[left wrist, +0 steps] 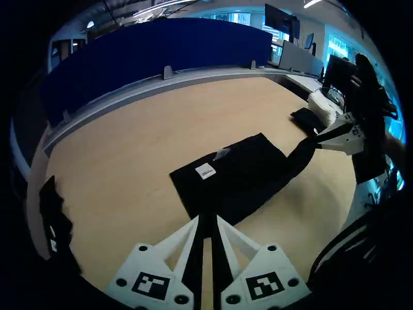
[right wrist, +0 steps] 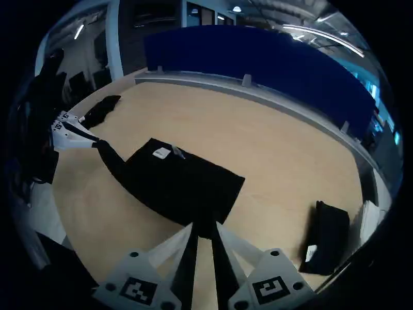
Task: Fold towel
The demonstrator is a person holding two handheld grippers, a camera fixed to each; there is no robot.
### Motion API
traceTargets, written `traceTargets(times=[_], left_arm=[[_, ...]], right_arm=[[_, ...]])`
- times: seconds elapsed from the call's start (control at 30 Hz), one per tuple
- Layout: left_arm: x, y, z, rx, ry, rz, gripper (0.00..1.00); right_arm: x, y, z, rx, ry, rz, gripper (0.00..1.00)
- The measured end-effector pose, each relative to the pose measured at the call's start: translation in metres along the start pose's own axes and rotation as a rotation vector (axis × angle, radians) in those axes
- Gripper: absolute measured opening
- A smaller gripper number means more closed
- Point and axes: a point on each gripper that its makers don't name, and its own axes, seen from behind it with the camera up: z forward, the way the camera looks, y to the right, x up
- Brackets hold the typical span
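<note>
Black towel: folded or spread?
Spread. The towel lies open on the table, no fold visible; left tongs and right tongs each pinch a corner.

The left gripper view looks from just behind the left gripper [left wrist: 208,225], low over the light wooden tabletop [left wrist: 129,155], toward the far long blue fabric partition [left wrist: 155,46]. The right gripper view does likewise from the right gripper [right wrist: 205,227]. Both share the near black cloth towel [left wrist: 242,170], seen from separate corners.

The left gripper [left wrist: 208,219] has two slim black fingers [left wrist: 195,258] set in white angular brackets [left wrist: 170,248], each carrying a black-and-white square marker [left wrist: 151,285] and dark round screw holes [left wrist: 122,282]. The right gripper [right wrist: 205,225] looks the same.
</note>
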Motion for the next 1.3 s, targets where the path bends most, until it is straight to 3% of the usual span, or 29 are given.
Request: traceTargets(times=[0.57,0.97,1.2,1.3], left_arm=[[0.015,-0.024,0.046,0.014,0.002,-0.008,0.09],[0.008,-0.034,0.081,0.023,-0.017,-0.028,0.09],[0.004,-0.044,0.102,0.069,-0.02,-0.041,0.13],[0.004,-0.049,0.106,0.091,-0.019,-0.04,0.2]], right_arm=[[0.015,0.029,0.048,-0.01,-0.04,0.009,0.17],[0.001,0.04,0.08,-0.017,-0.077,0.033,0.18],[0.002,0.049,0.102,-0.049,-0.061,0.076,0.27],[0.002,0.052,0.106,-0.066,-0.058,0.086,0.3]])
